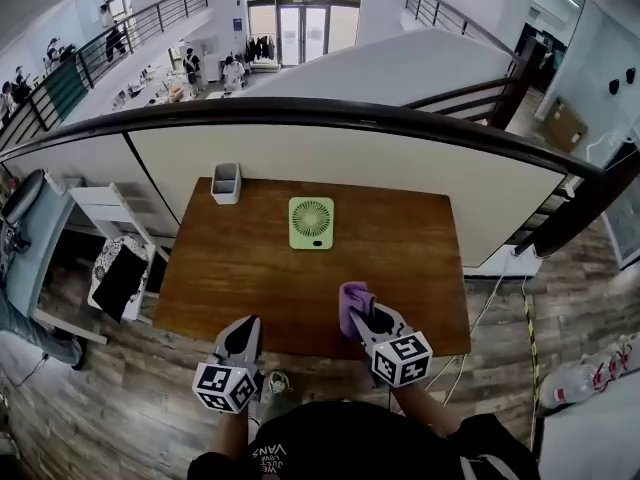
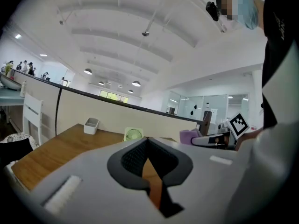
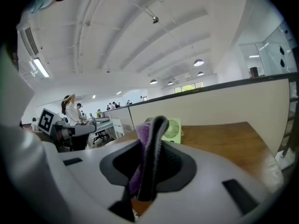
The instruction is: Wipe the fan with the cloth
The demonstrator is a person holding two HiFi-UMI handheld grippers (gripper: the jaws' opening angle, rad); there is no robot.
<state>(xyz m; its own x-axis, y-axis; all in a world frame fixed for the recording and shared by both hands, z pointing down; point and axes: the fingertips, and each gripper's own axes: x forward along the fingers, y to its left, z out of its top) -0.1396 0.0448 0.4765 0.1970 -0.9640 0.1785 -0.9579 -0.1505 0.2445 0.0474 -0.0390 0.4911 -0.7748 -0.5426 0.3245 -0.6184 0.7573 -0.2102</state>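
- A wooden table (image 1: 400, 238) is seen from above. Clock directions run from its middle, with 12 o'clock at the far edge.
- At 11 o'clock, a small white tub (image 1: 226, 182) stands in the far left corner, well apart from everything else.
- At 7 o'clock, the left gripper (image 1: 246, 330) hovers at the near edge. Its own view shows the jaws (image 2: 147, 143) pressed together with nothing between them.
- At 12 o'clock, the fan (image 1: 311, 222) stands upright near the far edge. It is small, square and pale green, and its round grille faces the person. Nothing touches it.
- At 5 o'clock, the right gripper (image 1: 366, 320) sits over the near edge, clamped on the purple cloth (image 1: 352, 298).
- In the right gripper's own view, a fold of cloth (image 3: 144, 136) stands up beside the jaw tips. The fan (image 3: 173, 129) lies straight ahead beyond them.
- The step in hand looks like carrying the cloth across the table to the fan. No wiping has begun.
- To do it well, the cloth's loose fold should meet the fan first, not the hard jaw tips, so that fabric does the rubbing.
- The fan looks light and may slide or tip backwards under a push.
- The empty left gripper could brace the fan's side or top edge.
- Light strokes across the grille, then around the frame, would likely be safest.
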